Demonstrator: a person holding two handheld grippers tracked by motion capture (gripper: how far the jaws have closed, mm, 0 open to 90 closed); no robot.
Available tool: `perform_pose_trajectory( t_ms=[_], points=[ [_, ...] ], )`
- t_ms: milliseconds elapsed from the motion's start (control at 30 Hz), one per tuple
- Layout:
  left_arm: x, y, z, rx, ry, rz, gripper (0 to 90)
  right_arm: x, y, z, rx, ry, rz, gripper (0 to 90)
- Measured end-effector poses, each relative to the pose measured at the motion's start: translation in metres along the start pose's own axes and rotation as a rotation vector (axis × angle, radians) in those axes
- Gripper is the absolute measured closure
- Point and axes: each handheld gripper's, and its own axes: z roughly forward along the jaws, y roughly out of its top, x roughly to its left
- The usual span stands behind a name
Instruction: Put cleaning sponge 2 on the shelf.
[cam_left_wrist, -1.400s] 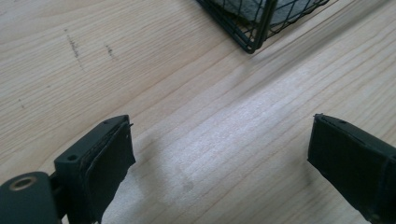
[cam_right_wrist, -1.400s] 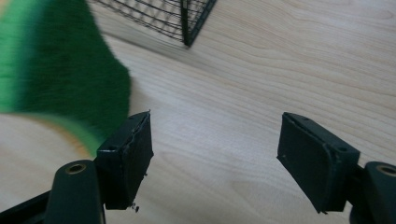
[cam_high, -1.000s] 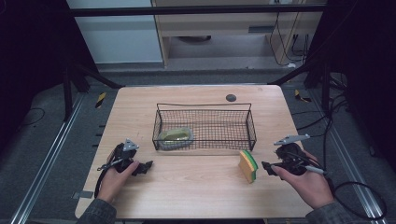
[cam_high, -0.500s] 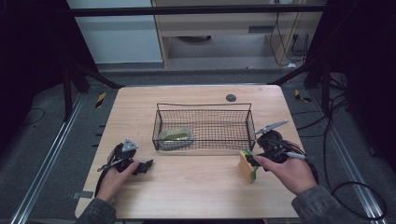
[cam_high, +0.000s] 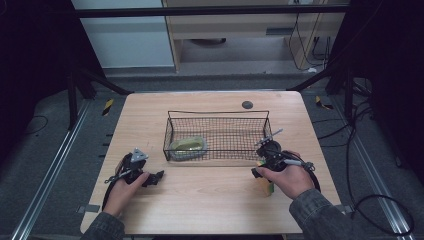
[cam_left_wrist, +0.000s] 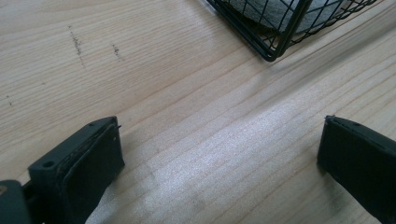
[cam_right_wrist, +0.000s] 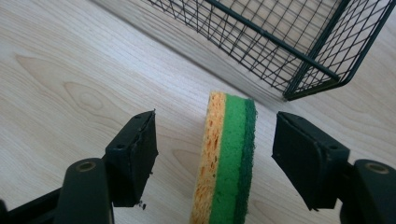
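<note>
A yellow-and-green sponge (cam_right_wrist: 226, 158) stands on its edge on the wooden table, just in front of the near right corner of a black wire basket (cam_right_wrist: 289, 51). My right gripper (cam_right_wrist: 219, 140) straddles the sponge. Its jaws have just been closing, but a gap remains on each side, so it is open. In the high view the right gripper (cam_high: 261, 175) and the hand cover most of the sponge (cam_high: 266, 189). My left gripper (cam_high: 155, 177) rests at the front left, and the left gripper (cam_left_wrist: 219, 140) is open over bare wood.
The wire basket (cam_high: 217, 114) stands mid-table and holds a greenish-grey object (cam_high: 187, 146) at its left end. The basket corner (cam_left_wrist: 275, 42) lies just ahead of the left gripper. A small dark disc (cam_high: 247, 104) lies behind the basket.
My right hand has moved left to the sponge, and its jaws now stand on either side of it. The left hand has stayed put.
</note>
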Motion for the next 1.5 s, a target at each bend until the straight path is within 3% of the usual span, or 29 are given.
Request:
perform_pose_trajectory(
  t_ms=[400,533,667,867,1133,1333,1500],
  points=[
    [0.0,0.0,0.0,0.0,-0.001,0.002,0.0,-0.005,-0.006,0.021,0.078,0.012,0.017,37.6],
    [0.0,0.0,0.0,0.0,-0.001,0.002,0.0,-0.006,-0.006,0.027,0.107,0.016,0.004,45.7],
    [0.0,0.0,0.0,0.0,-0.002,0.002,0.0,-0.009,-0.007,0.027,0.122,0.04,0.022,62.4],
    [0.0,0.0,0.0,0.0,-0.002,0.003,0.0,-0.023,-0.013,0.01,0.083,0.047,0.034,64.3],
    [0.001,0.0,0.0,0.0,-0.002,0.003,0.0,-0.057,-0.021,-0.019,0.002,0.024,0.063,64.2],
    [0.001,0.0,0.0,0.0,-0.003,0.003,0.0,-0.078,-0.021,-0.024,-0.029,-0.001,0.086,64.2],
    [0.001,0.0,0.0,0.0,-0.003,0.004,0.0,-0.092,-0.015,-0.024,-0.062,-0.034,0.069,64.2]
  ],
)
